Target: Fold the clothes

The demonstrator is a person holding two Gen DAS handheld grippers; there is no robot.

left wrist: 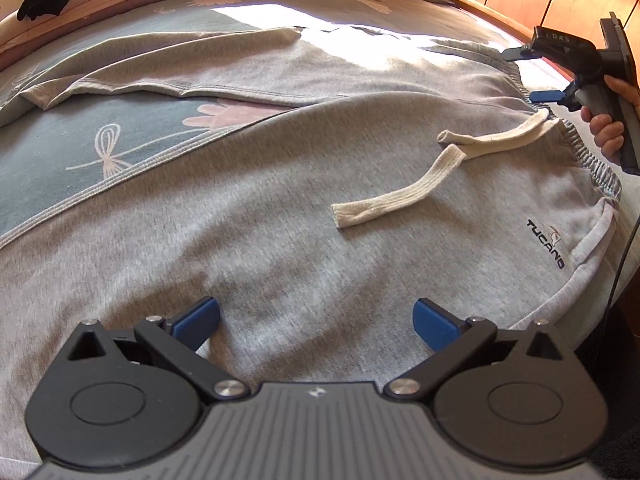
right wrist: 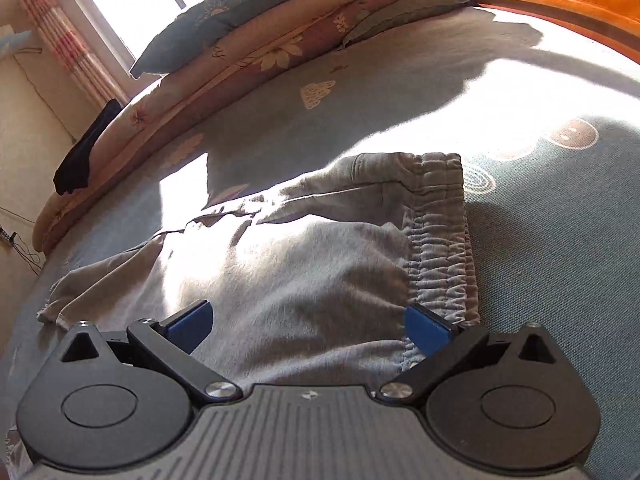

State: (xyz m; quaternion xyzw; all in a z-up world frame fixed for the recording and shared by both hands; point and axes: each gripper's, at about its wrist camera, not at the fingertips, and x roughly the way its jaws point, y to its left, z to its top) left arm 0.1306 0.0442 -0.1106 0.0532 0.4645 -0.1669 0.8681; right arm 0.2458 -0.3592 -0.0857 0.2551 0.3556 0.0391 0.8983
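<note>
Sweatpants (left wrist: 304, 216), one pair in light grey jersey, lie spread flat on the bed (left wrist: 80, 168), which wears a blue-grey cover printed with pink flowers. Two legs run off toward the left, parted by a wedge of bedcover; the farther leg is rumpled at its hem. One cream drawstring (left wrist: 404, 196) lies across the front in two flat tails, and a dark "TUCANO" logo (left wrist: 546, 246) sits near the gathered elastic waistband (right wrist: 440, 248). Sunlight falls in patches over the cloth.

Two tongs are in the room. The left tongs (left wrist: 316, 322) hover low over the near leg, blue pads spread wide, gripping nothing. The right tongs (right wrist: 308, 326), held in a hand (left wrist: 610, 124) at the waistband end, are likewise parted and empty, one blue pad just over the elastic edge.

Several folded quilts (right wrist: 248, 40) are stacked at the far side of the bed, with one black garment (right wrist: 84, 152) draped off their end.
</note>
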